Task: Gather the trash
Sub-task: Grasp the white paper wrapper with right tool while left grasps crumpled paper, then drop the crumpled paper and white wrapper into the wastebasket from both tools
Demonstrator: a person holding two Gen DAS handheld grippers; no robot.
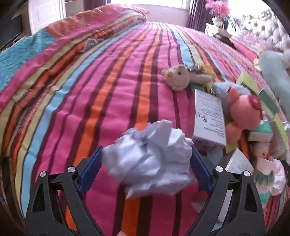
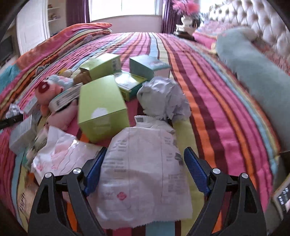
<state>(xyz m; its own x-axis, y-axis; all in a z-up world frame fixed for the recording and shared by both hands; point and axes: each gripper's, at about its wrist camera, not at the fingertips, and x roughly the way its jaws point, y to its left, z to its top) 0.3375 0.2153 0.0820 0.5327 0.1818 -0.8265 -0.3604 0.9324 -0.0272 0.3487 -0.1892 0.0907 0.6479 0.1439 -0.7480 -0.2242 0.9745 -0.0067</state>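
My left gripper [image 1: 145, 159] is shut on a crumpled white paper ball [image 1: 148, 156], its blue pads [image 1: 90, 168] pressing both sides, above the striped bedspread [image 1: 90, 81]. My right gripper [image 2: 144, 168] is open, its fingers to either side of a flat white paper receipt [image 2: 143, 174] lying on the bed. Beyond it sits another crumpled paper ball [image 2: 161, 98]. A torn white wrapper [image 2: 59, 154] lies left of the right gripper. Green boxes [image 2: 101, 107], a teal box [image 2: 145, 67] and a white leaflet box [image 1: 208, 118] lie among the litter.
Soft toys lie on the bed: a beige mouse [image 1: 179, 78], a pink and blue plush [image 1: 241, 110], a grey-blue plush [image 2: 253, 72]. A tufted headboard [image 2: 253, 23] stands at the right. Folded bedding [image 1: 90, 23] lies at the far left. A vase with pink feathers [image 2: 186, 10] stands behind.
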